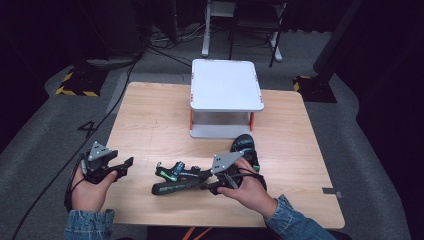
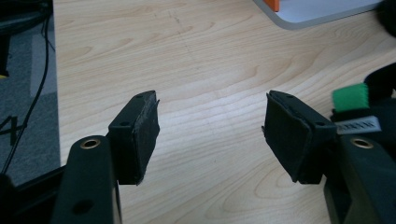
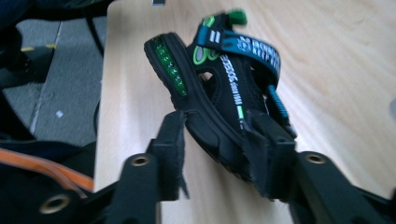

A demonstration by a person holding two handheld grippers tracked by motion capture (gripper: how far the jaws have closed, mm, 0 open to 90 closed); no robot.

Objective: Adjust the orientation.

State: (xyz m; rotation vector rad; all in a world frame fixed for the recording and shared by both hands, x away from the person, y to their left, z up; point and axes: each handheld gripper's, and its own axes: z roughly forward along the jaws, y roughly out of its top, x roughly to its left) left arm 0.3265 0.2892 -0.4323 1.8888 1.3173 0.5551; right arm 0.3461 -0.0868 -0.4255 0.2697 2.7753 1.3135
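From my station the counter [image 1: 150, 125] reads as pale wood with a clear grain and a smooth, faintly satin finish. The sandal [image 3: 219, 98] looks like matt black rubber at the sole, with glossy green inserts along its edge and woven cloth straps in teal and black carrying white print. My right gripper [image 3: 215, 154] has matt black plastic arms with brass-coloured screw inserts, and its fingers [image 3: 170, 149] carry rough, slightly frayed dark pads. The left gripper [image 2: 210, 135] has the same matt plastic and coarse pads. The small stand [image 1: 226, 82] looks like smooth white plastic, semi-matt. My sleeves are blue denim.
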